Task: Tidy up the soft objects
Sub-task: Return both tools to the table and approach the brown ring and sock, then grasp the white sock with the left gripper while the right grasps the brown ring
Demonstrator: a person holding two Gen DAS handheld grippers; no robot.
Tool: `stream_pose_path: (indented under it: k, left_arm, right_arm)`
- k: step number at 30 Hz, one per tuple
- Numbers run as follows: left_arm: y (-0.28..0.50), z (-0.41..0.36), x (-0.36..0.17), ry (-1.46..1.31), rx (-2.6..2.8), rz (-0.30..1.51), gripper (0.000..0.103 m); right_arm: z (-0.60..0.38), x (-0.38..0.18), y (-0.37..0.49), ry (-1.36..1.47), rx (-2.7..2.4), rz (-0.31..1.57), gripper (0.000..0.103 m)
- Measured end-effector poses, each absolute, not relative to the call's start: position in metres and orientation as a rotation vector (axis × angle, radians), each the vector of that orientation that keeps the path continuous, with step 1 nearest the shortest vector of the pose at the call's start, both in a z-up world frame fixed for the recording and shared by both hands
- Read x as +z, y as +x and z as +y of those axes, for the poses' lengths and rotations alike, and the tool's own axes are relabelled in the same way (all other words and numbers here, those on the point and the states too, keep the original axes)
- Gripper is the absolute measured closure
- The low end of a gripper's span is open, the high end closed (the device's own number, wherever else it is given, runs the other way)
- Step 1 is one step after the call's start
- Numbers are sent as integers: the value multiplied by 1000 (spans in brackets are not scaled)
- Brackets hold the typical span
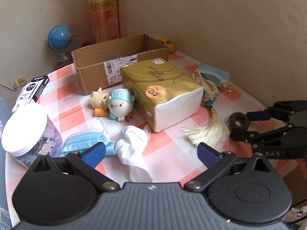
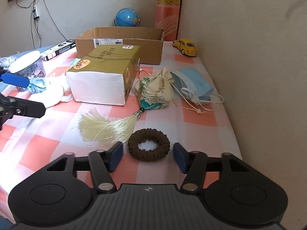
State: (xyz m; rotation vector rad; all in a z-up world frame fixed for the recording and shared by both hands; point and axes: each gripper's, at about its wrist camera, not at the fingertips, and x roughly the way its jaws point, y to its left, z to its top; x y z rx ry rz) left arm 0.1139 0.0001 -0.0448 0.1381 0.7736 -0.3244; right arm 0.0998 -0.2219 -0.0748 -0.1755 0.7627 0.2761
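A brown scrunchie [image 2: 149, 147] lies on the checked cloth between the open fingers of my right gripper [image 2: 147, 158]; it also shows in the left wrist view [image 1: 239, 122]. My left gripper [image 1: 151, 155] is open over a knotted white cloth [image 1: 132, 145], beside a blue face mask [image 1: 84, 143]. A gold tissue pack [image 1: 163, 92] sits mid-table. A round plush toy [image 1: 120, 107], a drawstring pouch [image 2: 153, 92] with a cream tassel [image 2: 103, 126] and a stack of blue masks [image 2: 193, 84] lie around it. An open cardboard box [image 1: 119, 63] stands behind.
A clear jar with a white lid [image 1: 25, 132] stands at the left near my left gripper. A black-and-white carton [image 1: 30, 94], a blue globe [image 1: 60, 38] and a yellow toy car [image 2: 185, 47] sit along the back. The wall runs close on the right.
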Motion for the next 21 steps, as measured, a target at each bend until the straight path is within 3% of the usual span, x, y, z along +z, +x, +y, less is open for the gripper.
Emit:
stream_pose_path:
  k: [2,4,8,21]
  left_arm:
    - [116,0,-46,151,-331,774,10]
    - [121,0,-47,158,-346,777,23]
    - [135,1,-50,165,-360,781,24]
    - [138,-14,-69,184,-478,890,24]
  right_arm:
    - [-222,-76,98,-168,302,755,20]
    - [-220,-78,96,-177,321,751,13]
    - [-216,-82,93,-181,354,746,1]
    - [-215,-86,93,-187,378,737,0]
